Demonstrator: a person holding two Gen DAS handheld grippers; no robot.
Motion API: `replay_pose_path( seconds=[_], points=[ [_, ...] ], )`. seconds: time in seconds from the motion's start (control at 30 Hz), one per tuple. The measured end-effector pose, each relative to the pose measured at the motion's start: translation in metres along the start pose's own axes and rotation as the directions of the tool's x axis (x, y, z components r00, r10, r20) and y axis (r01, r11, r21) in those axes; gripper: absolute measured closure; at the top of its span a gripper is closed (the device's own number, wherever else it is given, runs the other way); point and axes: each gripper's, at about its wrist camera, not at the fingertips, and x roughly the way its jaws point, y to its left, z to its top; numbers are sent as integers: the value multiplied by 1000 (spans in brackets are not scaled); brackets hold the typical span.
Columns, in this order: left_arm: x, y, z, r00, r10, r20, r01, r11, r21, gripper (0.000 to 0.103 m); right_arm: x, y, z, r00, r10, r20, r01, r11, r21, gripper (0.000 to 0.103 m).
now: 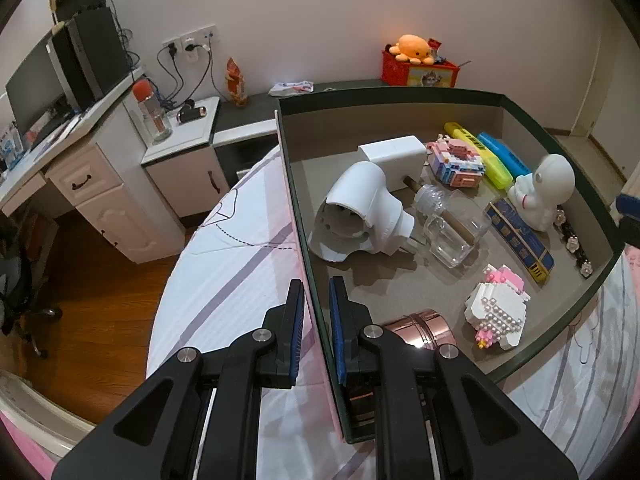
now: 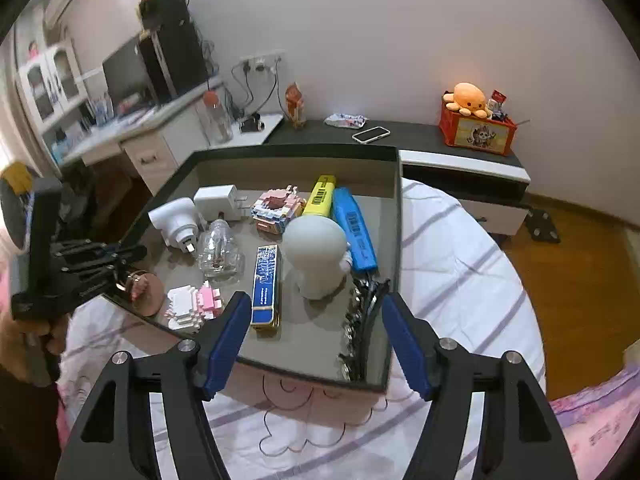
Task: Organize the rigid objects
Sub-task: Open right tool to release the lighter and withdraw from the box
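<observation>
A dark-rimmed box lid lies on the bed and holds several rigid objects: a white plug adapter, a white charger, a glass bottle, block models, highlighters, an astronaut figure and a copper cylinder. My left gripper is shut on the lid's left wall, one finger on each side. In the right wrist view my right gripper is open and empty above the lid's near edge, with the left gripper at the lid's left wall.
The lid rests on a white and pink striped bedsheet. A white desk with drawers and a monitor stands to the left. A dark low cabinet along the wall carries a phone and a red box with an orange plush.
</observation>
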Motion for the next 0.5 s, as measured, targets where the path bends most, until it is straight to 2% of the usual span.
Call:
replay_pose_path(
  seconds=[0.13,0.27,0.33,0.37,0.43,0.47,0.5],
  points=[
    [-4,-2,1,1000,25,-6,-25,1000,7,91,-2,-9,-12,999,32,1,-32,999,28,33],
    [-10,-3,1,999,39,-7,-39,999,8,89,-9,-18,-16,998,-50,46,48,998,47,33],
    [-14,-2,0,999,40,-6,-40,999,5,88,-11,-25,-17,991,-119,54,116,992,55,28],
    [-17,-2,0,999,40,-4,-40,999,4,84,-13,-28,-18,990,-129,57,125,990,60,27],
    [-23,-3,-2,998,56,5,-56,998,6,65,-16,-32,-21,994,-97,55,93,993,70,27],
    [-27,-3,-3,998,66,16,-66,998,4,50,-16,-34,-24,996,-77,55,72,994,79,27],
    [-30,-4,-3,998,66,21,-66,998,4,42,-16,-35,-26,997,-65,51,60,995,84,27]
  ],
)
